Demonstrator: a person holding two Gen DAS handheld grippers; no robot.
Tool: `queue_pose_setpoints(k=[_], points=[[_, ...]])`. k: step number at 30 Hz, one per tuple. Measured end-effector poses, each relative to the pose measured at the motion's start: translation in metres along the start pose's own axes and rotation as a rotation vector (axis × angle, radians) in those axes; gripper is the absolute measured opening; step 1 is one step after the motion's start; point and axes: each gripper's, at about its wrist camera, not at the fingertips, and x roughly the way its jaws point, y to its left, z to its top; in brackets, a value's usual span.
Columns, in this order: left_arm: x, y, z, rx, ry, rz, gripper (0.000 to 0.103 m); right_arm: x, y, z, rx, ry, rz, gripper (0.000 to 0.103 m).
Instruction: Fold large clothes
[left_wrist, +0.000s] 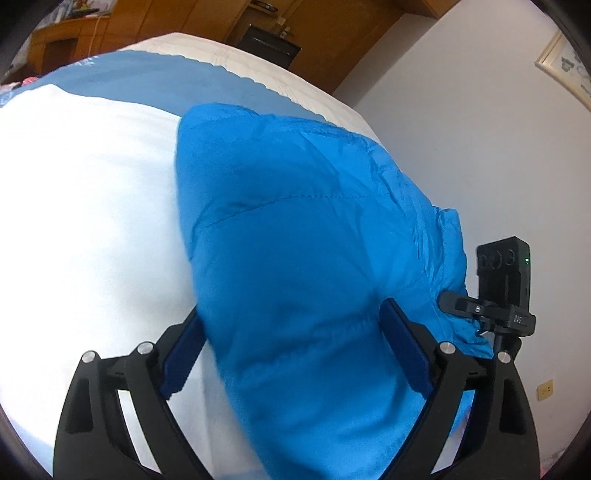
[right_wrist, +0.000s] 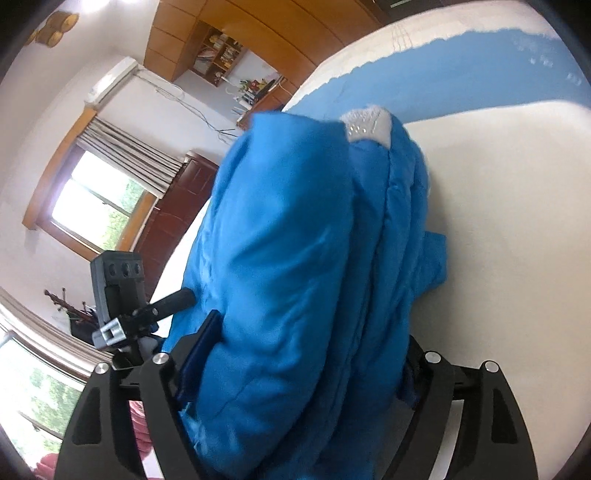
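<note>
A: Straddling the folded blue jacket (left_wrist: 295, 240) on the bed (left_wrist: 85, 206), the left gripper (left_wrist: 291, 350) has its fingers wide. Released?

B: I judge so; the right gripper (right_wrist: 306, 365) stands wide too, padding bulging between. Next, draw both clear without dragging the fold.

A: Left view shows a smooth top panel.

B: Right view alone shows stacked layers and grey lining (right_wrist: 365, 125).
</note>
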Motion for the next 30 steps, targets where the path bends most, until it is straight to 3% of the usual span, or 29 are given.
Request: queue_pose_setpoints(k=[5,8,11,13,22,25,30], points=[[-0.029,-0.006,-0.019,0.026,-0.040,0.091,0.091,-0.029,0.011,-0.022,-0.023,-0.026,-0.047,0.085],[-0.052,-0.018,-0.033,0.054,-0.071,0.199,0.092,-0.044,0.028,-0.041,-0.070,-0.045,-0.133,0.085],[-0.064,-0.034,-0.047,0.110,-0.104,0.324,0.093,-0.060,0.057,-0.063,-0.134,-0.080,-0.279,0.085],[-0.077,-0.046,-0.058,0.127,-0.130,0.367,0.094,-0.069,0.073,-0.075,-0.153,-0.103,-0.333,0.086],[-0.100,-0.076,-0.099,0.121,-0.194,0.438,0.096,-0.084,0.122,-0.123,-0.188,-0.153,-0.493,0.090],[-0.112,-0.093,-0.109,0.157,-0.221,0.469,0.096,-0.084,0.133,-0.137,-0.203,-0.182,-0.545,0.099],[-0.125,-0.105,-0.123,0.183,-0.236,0.496,0.097,-0.091,0.145,-0.153,-0.193,-0.219,-0.577,0.099]])
